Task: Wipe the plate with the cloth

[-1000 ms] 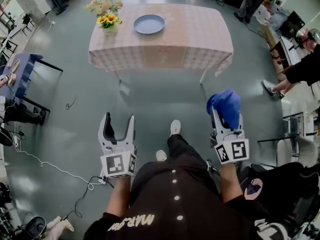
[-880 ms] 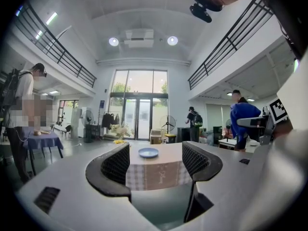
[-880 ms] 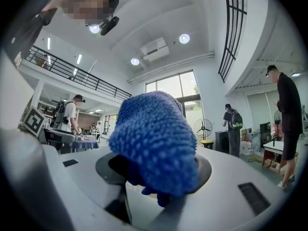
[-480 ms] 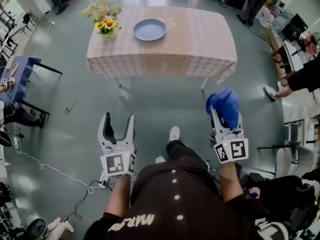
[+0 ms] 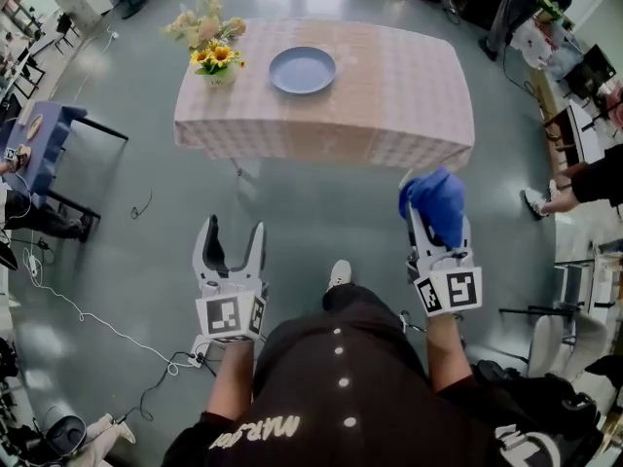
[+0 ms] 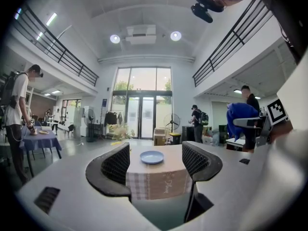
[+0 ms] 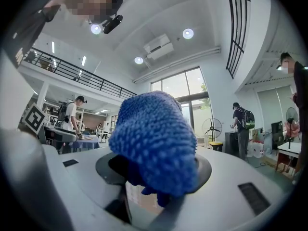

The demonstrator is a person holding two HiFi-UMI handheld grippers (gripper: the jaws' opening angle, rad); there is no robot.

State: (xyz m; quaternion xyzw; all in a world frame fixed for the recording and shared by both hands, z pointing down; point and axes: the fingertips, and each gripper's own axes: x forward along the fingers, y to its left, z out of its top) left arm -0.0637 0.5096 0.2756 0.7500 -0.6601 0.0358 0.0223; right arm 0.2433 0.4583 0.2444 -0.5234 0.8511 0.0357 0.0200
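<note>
Head view: the tabletop [image 5: 389,95] has drawn nearer over the last second, so the person is walking up to it and wiping has not begun. The plate [image 5: 303,70] sits on its far left part, just right of the flowers [image 5: 216,52], well apart from both grippers. The right gripper [image 5: 435,224] is clamped on the cloth [image 5: 438,200]; the left gripper [image 5: 232,230] is wide and empty. Bare floor [image 5: 311,212] leads to the near edge, and cables [image 5: 88,319] lie off to the left.
</note>
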